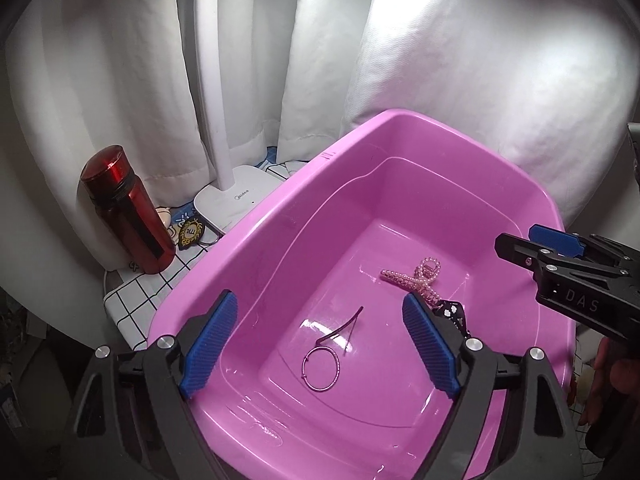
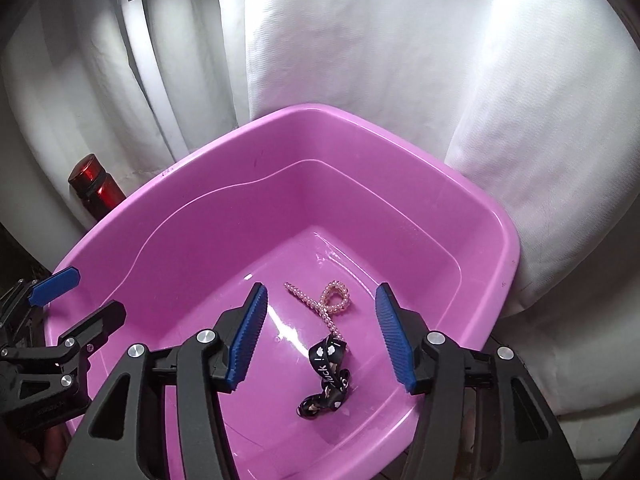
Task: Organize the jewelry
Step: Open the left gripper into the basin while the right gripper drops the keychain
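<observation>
A pink plastic tub fills both views. On its floor lie a thin pink ring bracelet with a dark thin strip beside it, a pink pearl strand and a black printed ribbon. My left gripper hangs open above the ring bracelet, nothing between its blue pads. My right gripper is open over the pearl strand and ribbon, touching neither.
A red metal bottle and a white lamp base stand left of the tub on a checked cloth. White curtains hang close behind. A person's hand holds the right gripper.
</observation>
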A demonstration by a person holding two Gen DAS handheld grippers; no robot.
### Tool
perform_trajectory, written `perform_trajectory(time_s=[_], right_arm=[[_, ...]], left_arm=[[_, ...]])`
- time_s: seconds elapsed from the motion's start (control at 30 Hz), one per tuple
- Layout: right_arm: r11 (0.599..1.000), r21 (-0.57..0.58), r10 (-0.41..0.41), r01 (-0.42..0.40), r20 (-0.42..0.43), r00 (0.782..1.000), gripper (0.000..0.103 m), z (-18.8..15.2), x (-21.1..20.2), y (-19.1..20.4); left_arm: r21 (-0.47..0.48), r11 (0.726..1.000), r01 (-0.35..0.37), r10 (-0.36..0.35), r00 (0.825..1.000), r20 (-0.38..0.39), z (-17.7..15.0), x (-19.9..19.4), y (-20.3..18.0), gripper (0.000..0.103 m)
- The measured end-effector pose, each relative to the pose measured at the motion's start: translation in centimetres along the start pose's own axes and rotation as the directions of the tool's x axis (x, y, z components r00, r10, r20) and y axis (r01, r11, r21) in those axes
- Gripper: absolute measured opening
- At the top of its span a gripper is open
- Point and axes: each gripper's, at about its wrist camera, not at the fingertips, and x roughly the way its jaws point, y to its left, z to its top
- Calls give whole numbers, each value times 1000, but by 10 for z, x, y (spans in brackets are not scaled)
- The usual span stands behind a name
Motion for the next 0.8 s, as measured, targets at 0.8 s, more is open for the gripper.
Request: perform_trajectory(time_s=[0.8], right_arm=[[998, 52, 25, -29, 68, 997, 56, -27, -43, -7]], left_arm=[[2, 999, -41, 41, 999, 5, -9, -27, -7, 95]])
